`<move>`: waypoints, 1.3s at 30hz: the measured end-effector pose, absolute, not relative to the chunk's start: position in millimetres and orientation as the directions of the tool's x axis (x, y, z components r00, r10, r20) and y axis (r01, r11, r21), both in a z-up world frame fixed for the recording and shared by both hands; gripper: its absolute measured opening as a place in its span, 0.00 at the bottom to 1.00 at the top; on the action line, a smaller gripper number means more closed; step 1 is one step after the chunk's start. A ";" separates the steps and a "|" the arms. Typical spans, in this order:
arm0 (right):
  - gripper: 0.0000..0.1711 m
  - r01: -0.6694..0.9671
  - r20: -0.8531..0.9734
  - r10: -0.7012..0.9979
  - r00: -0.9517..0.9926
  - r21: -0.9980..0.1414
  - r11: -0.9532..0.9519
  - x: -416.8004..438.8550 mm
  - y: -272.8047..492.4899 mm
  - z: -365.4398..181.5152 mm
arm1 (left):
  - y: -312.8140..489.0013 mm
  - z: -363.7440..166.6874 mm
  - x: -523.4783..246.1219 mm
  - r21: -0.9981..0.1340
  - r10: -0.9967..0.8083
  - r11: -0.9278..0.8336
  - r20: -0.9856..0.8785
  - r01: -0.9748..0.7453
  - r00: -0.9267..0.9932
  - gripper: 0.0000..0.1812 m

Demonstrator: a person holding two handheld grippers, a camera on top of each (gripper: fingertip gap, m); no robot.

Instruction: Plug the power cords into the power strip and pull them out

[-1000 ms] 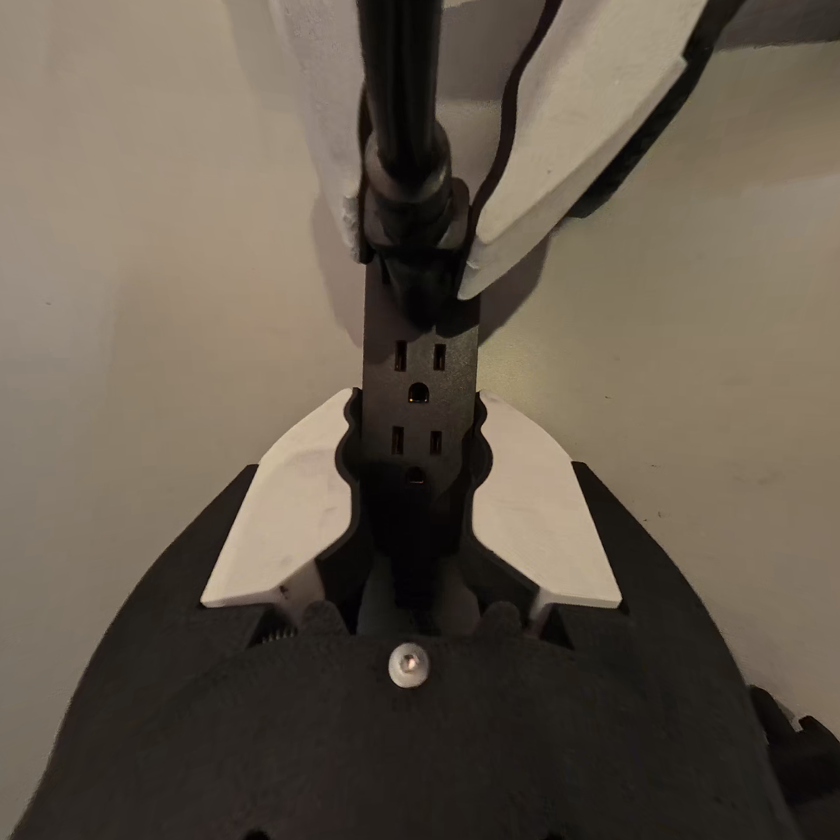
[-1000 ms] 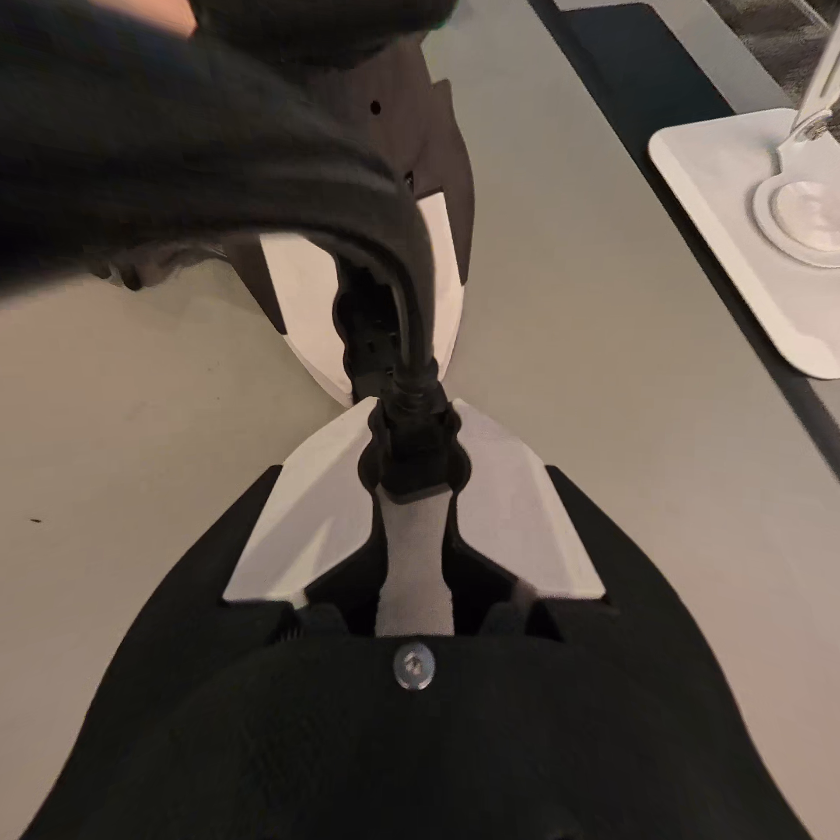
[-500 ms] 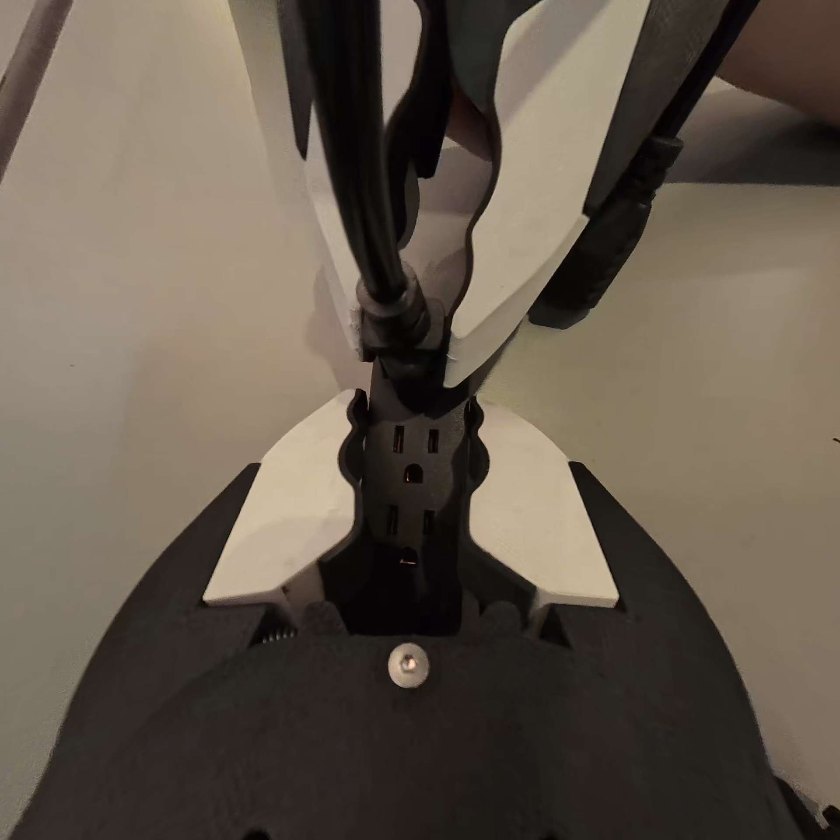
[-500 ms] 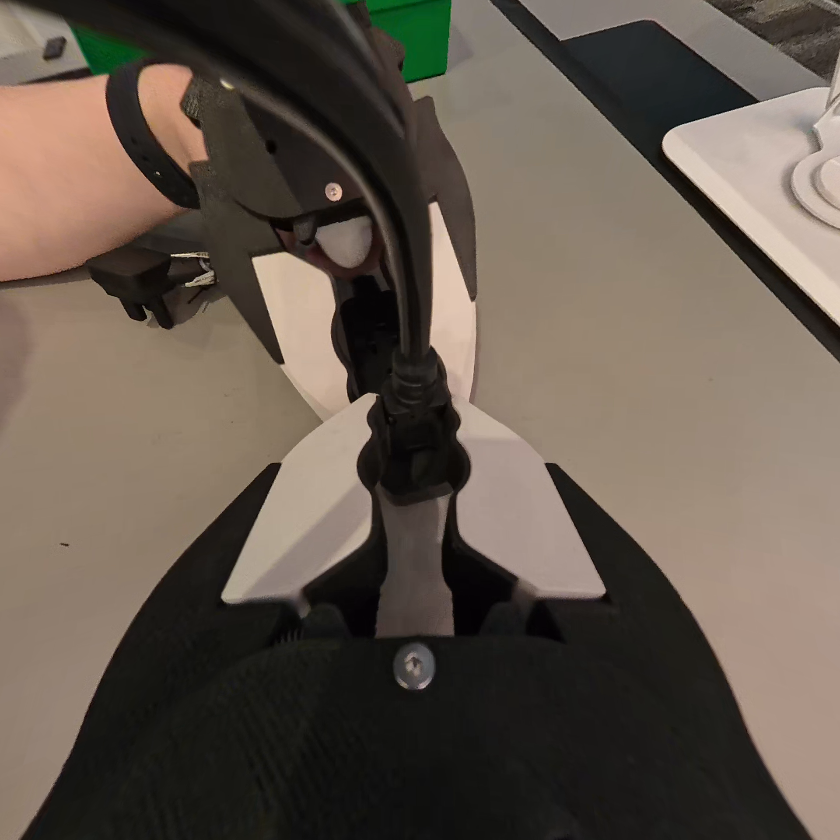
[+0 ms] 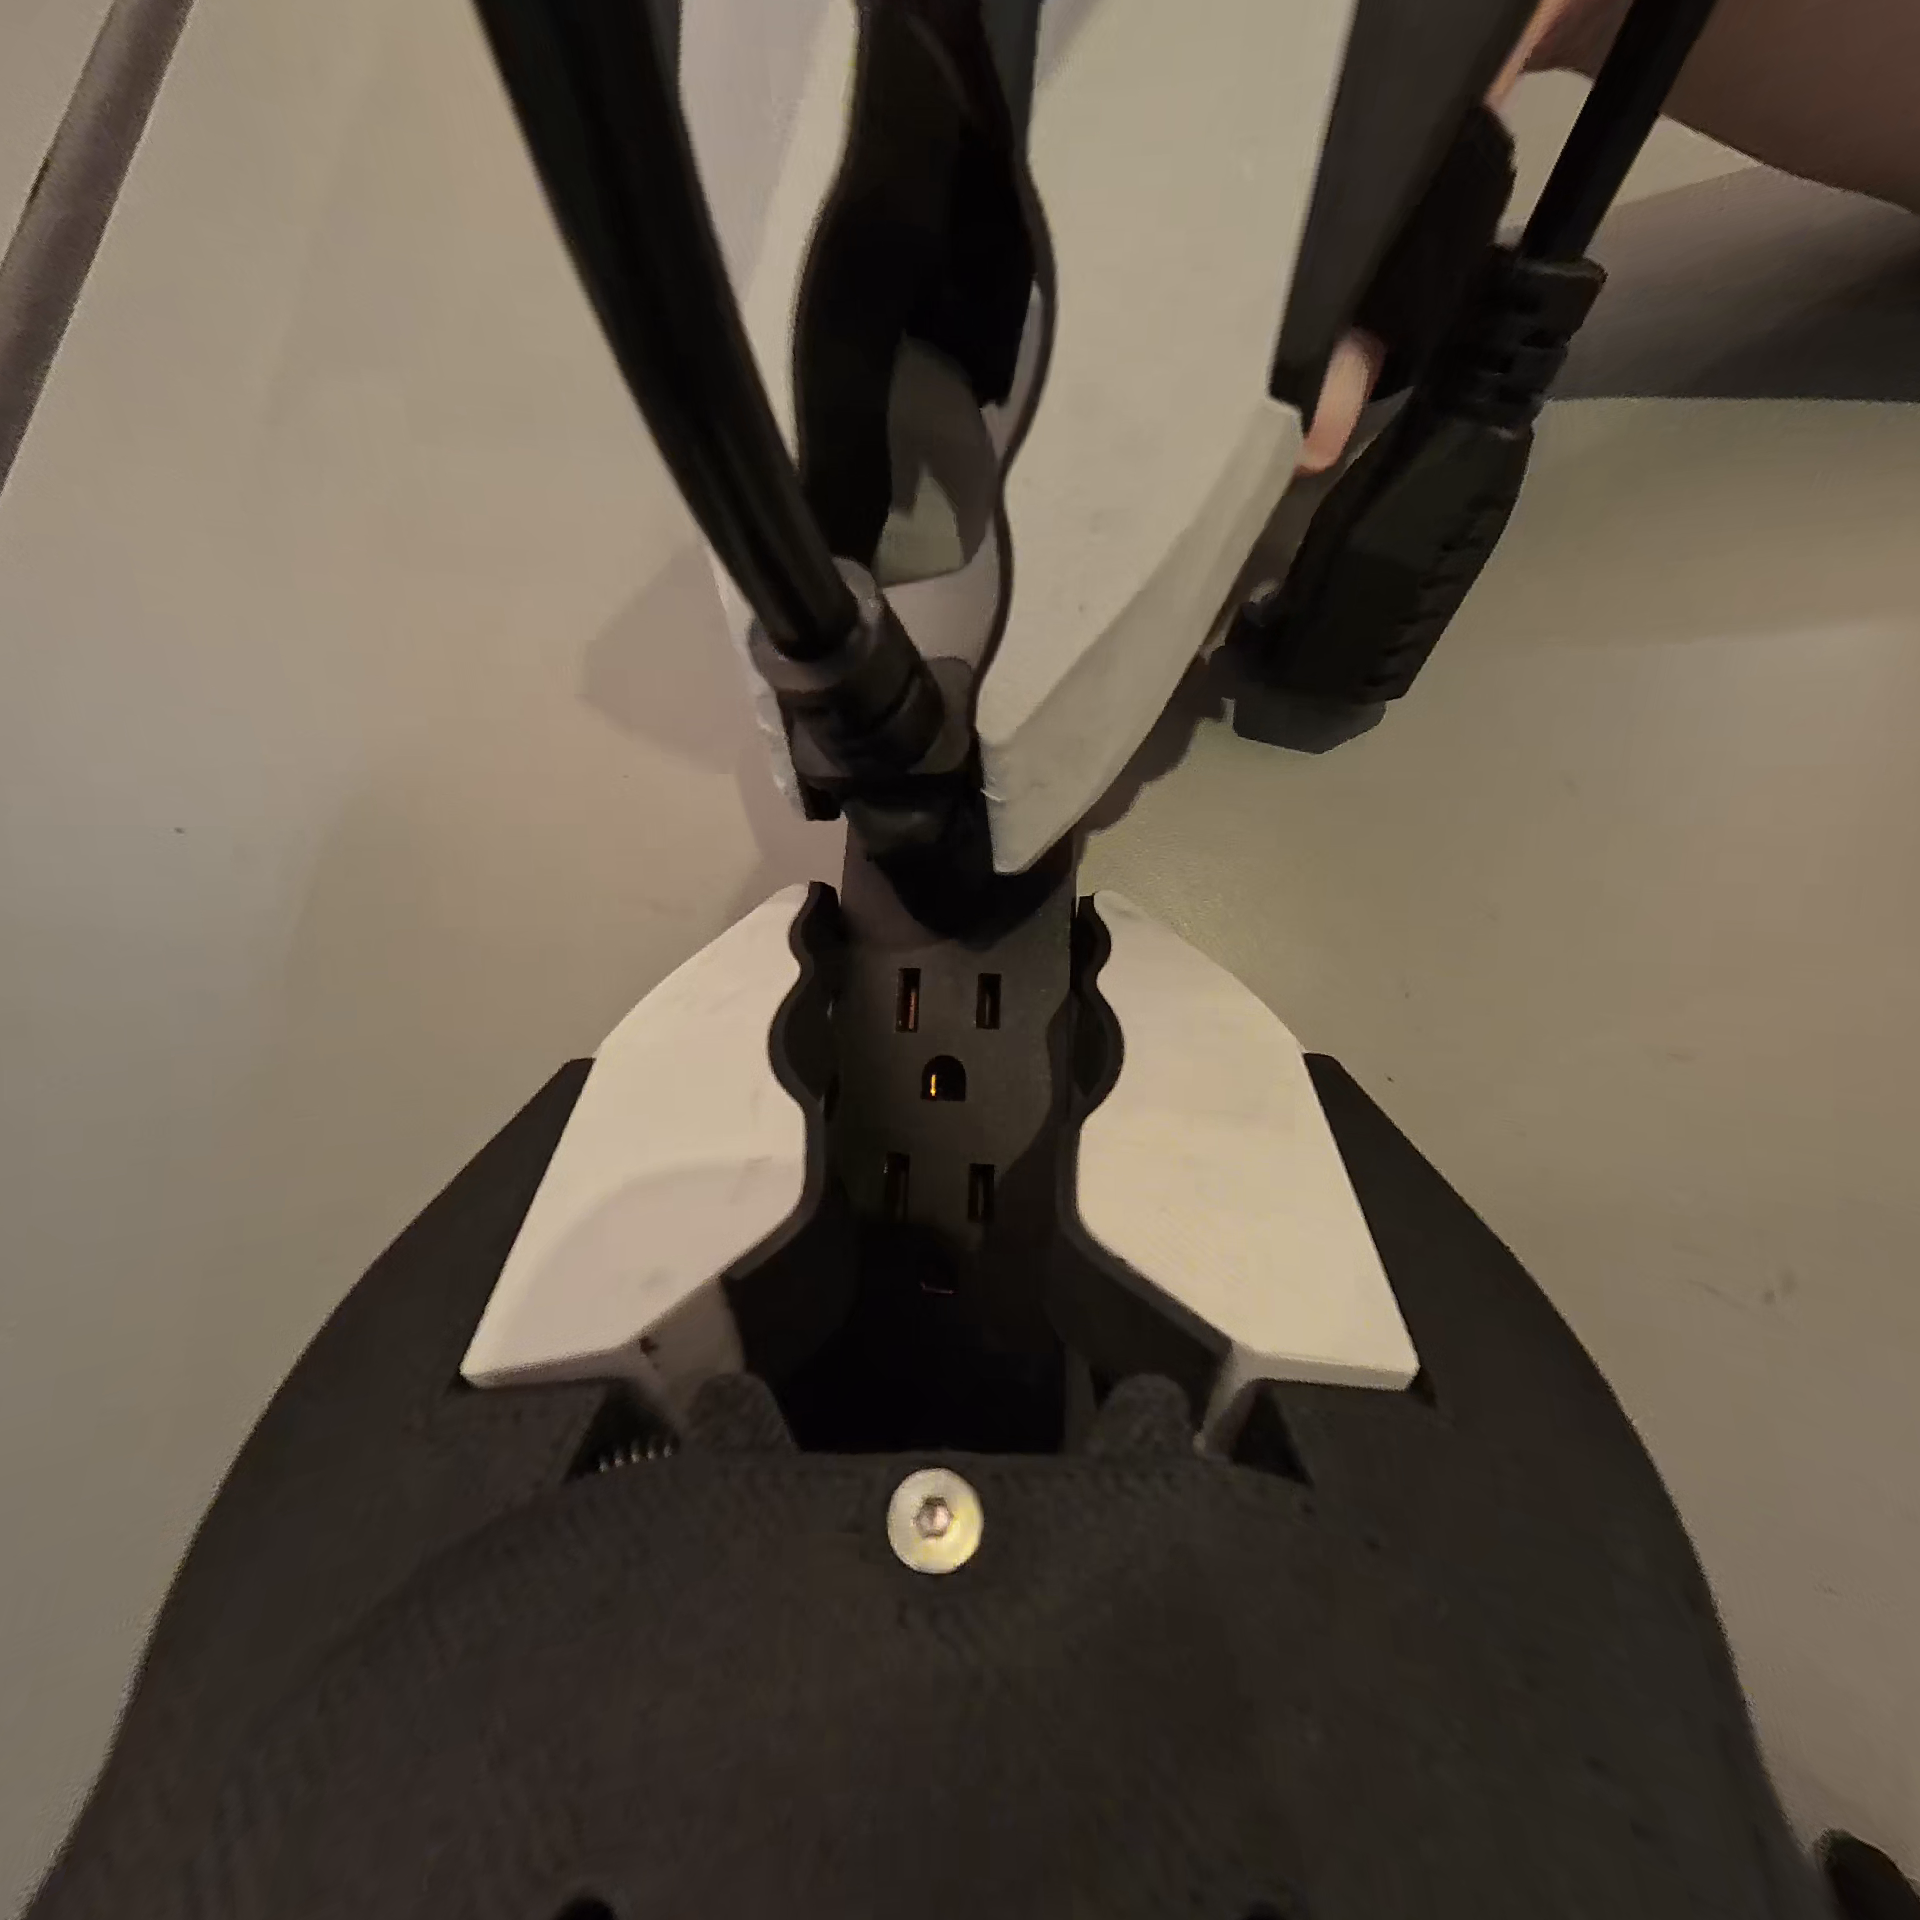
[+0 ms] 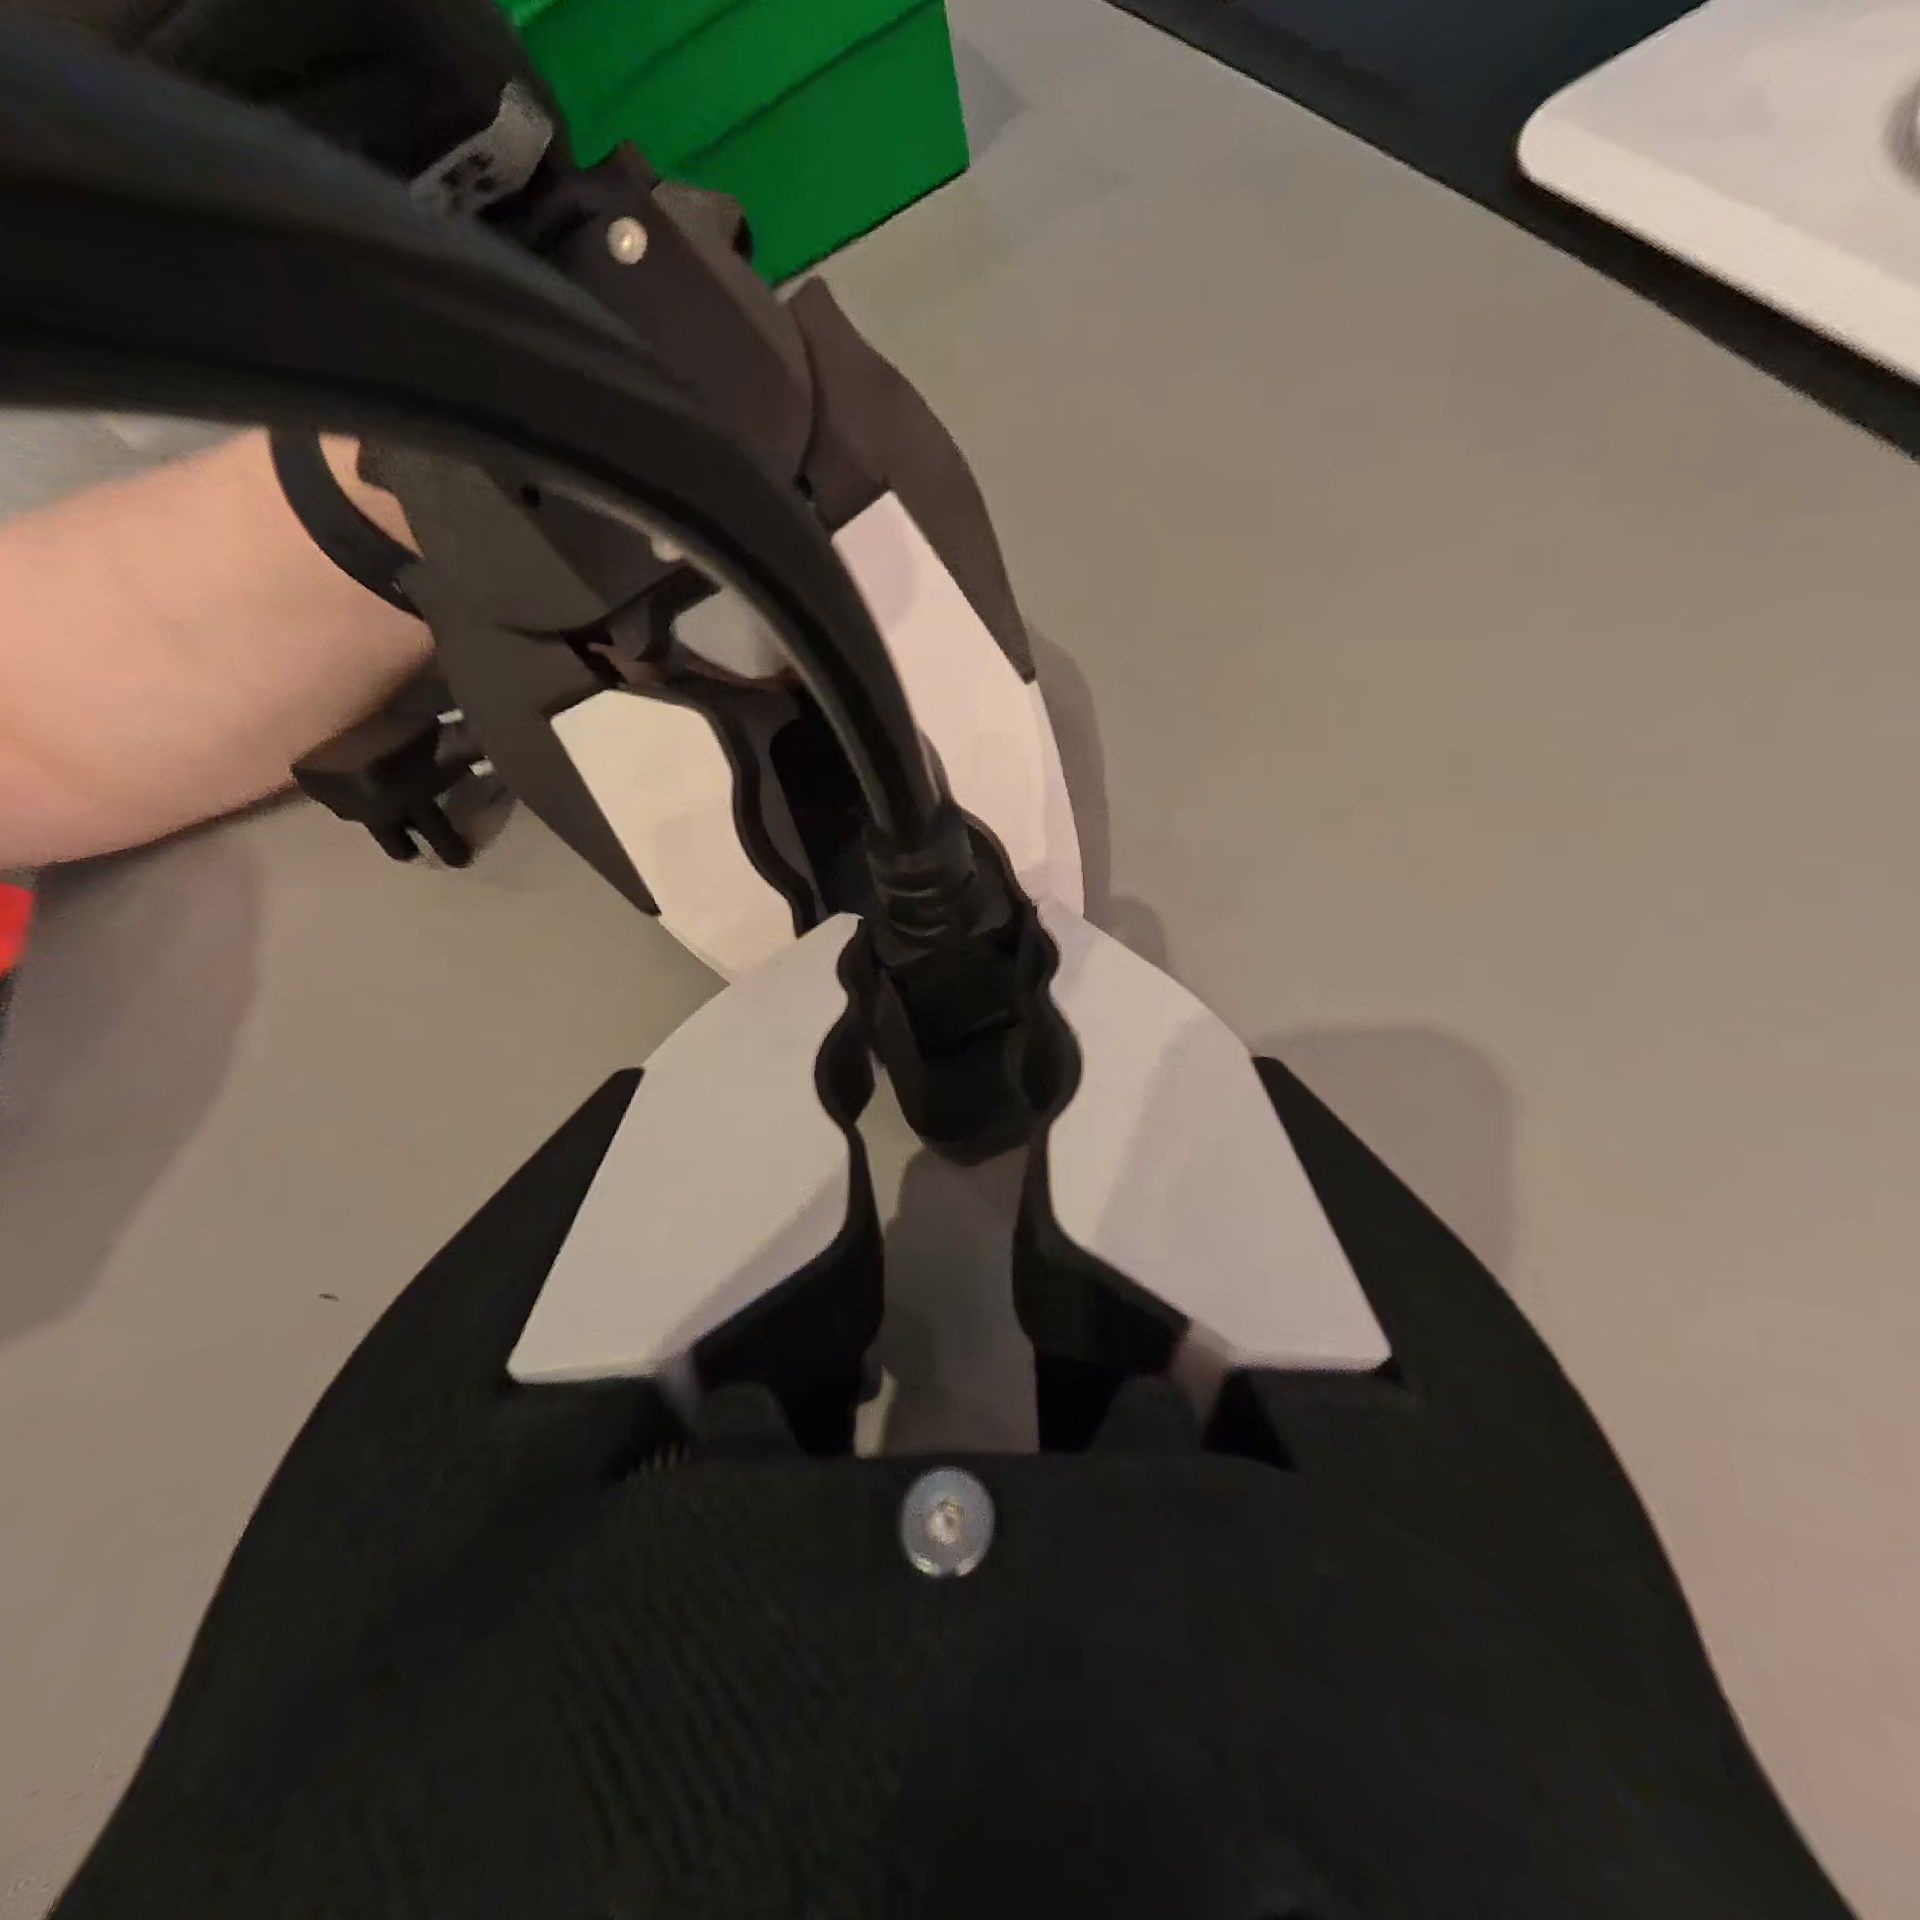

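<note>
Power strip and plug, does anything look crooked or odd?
Yes. The plug in the right hand-held gripper sits tilted against the power strip, which the left hand-held gripper clamps.

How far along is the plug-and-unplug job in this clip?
Done: nothing visibly finished. In hand: left gripper clamps the power strip; right gripper grips a plug at its far outlet, seating unclear. Left: two outlets empty, second plug loose on the table.

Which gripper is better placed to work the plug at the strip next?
Right. The right gripper is already shut on the plug, which meets the strip at its far outlet. The left gripper is clamped on the strip, likely bracing it.
</note>
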State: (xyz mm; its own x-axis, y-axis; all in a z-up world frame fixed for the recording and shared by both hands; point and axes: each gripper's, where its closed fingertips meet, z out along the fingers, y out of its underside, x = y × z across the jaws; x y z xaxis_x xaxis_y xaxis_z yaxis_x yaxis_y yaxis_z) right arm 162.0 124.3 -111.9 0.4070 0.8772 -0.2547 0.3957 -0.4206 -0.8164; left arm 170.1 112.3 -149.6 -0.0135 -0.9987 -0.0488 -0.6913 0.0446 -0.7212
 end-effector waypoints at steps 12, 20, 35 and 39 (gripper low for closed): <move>0.14 0.338 -0.064 0.944 0.324 -0.924 -0.179 171.9 114.3 -109.3 | 107.3 -151.3 176.9 -0.731 -0.997 0.079 -0.070 -0.678 -0.040 0.24; 0.13 0.508 0.006 0.942 0.336 -0.843 -0.177 169.2 112.9 -111.4 | 106.0 -152.4 178.7 -0.715 -0.993 0.110 -0.104 -0.691 -0.051 0.24; 0.13 0.464 -0.062 0.945 0.321 -0.860 -0.214 172.3 109.9 -109.8 | 101.5 -152.2 181.7 -0.725 -0.994 0.108 -0.086 -0.680 -0.066 0.24; 0.14 0.391 -0.131 0.941 0.312 -0.885 -0.253 175.1 110.6 -109.7 | 101.6 -151.7 181.4 -0.728 -0.995 0.102 -0.084 -0.678 -0.059 0.24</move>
State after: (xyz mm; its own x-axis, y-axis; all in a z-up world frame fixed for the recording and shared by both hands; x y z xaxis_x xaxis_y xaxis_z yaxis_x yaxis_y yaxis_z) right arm 175.1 110.6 -109.7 0.3116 0.9412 -0.1309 0.3911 -0.2526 -0.8850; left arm 181.4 101.6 -151.7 -0.0586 -0.9947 -0.0844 -0.6785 0.1017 -0.7275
